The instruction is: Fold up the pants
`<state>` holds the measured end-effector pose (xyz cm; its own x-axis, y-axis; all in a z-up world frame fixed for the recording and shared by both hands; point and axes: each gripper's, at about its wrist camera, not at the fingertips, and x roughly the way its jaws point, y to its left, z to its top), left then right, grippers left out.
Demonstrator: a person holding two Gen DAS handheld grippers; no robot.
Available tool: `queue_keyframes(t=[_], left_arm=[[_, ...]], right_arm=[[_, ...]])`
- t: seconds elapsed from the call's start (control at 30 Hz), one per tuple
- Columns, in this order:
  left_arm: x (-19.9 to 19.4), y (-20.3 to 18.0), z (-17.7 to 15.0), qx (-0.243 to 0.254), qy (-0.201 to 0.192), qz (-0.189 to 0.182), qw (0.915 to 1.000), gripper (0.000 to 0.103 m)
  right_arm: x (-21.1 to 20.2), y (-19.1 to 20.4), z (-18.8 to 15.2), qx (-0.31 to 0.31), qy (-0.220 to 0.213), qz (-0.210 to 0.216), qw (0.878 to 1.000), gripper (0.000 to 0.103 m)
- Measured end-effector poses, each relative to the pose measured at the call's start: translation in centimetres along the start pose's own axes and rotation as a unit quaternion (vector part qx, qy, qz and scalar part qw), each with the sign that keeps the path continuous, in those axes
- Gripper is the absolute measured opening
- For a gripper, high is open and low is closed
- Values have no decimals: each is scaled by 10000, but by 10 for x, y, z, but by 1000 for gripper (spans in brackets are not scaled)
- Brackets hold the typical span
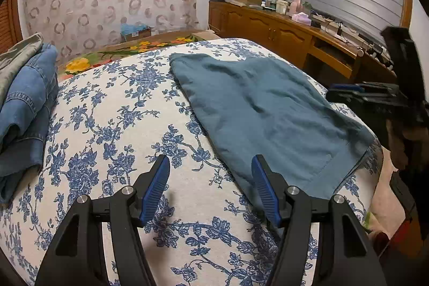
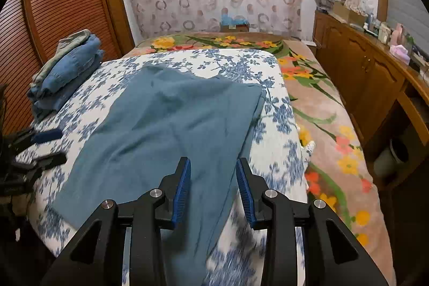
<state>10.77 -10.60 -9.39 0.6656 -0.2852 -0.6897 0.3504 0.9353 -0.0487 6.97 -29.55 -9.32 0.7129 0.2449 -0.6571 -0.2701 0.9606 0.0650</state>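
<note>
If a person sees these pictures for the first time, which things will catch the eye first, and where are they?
First the teal pants, lying spread across the middle of the bed on the blue-flowered sheet. Next the pile of folded jeans at the far left edge of the bed, near the wooden slatted door. In front, the left gripper and right gripper stand with jaws open and nothing between them, the right one above the near end of the pants.

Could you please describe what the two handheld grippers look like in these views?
The left gripper and right gripper look identical: angular matte-black linkage arms joined by round silver pins, each ending in two fingers faced with ribbed blue pads. No cables, markings or sleeves are visible.
</note>
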Motion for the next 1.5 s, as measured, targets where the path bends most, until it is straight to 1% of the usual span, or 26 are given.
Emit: queue_keyframes(t=[0.3,0.37,0.57,0.7,0.83,1.03,1.07,1.13,1.17,1.23,1.27,1.3,1.37,1.43,1.5], left_arm=[[-3,-10,-1,128,39,-99,9999,64],[-3,-15,-1,172,47,-139,9997,64],[-9,-24,-5,307,104,-395,9987,64],[-10,-31,-8,400,192,-505,9977,64],[-7,-35,-14,441,372,-619,9964,64],[-2,-39,-20,459,546,-664,9952,62],[-1,-39,-22,452,585,-684,9949,61],[1,-39,-24,419,637,-770,9941,58],[1,-39,-25,390,643,-833,9937,55],[0,-40,-26,394,627,-944,9928,46],[-1,-40,-26,389,624,-1046,9918,35],[-1,-41,-26,380,610,-1083,9915,29],[-5,-42,-25,407,513,-1031,9925,22],[-12,-39,-22,329,402,-1081,9928,20],[-17,-35,-20,273,321,-1096,9931,20]], right_arm=[[-27,4,-33,25,93,-183,9998,39],[-32,5,-35,46,118,-208,9997,39],[-47,11,-46,196,119,-76,9997,39],[-45,14,-46,215,138,-45,9997,39],[-43,12,-47,233,156,-24,9996,39],[-41,15,-50,209,158,-15,9997,39],[-40,16,-50,199,161,-18,9997,37],[-39,17,-51,178,177,8,9997,31],[-39,18,-51,170,182,17,9997,31],[-40,18,-51,153,170,15,9997,28],[-41,18,-51,146,155,8,9998,26],[-42,18,-51,145,140,4,9998,25],[-47,18,-50,153,73,26,9999,20],[-51,19,-50,154,-5,59,9999,19],[-56,23,-50,112,-64,83,9999,18]])
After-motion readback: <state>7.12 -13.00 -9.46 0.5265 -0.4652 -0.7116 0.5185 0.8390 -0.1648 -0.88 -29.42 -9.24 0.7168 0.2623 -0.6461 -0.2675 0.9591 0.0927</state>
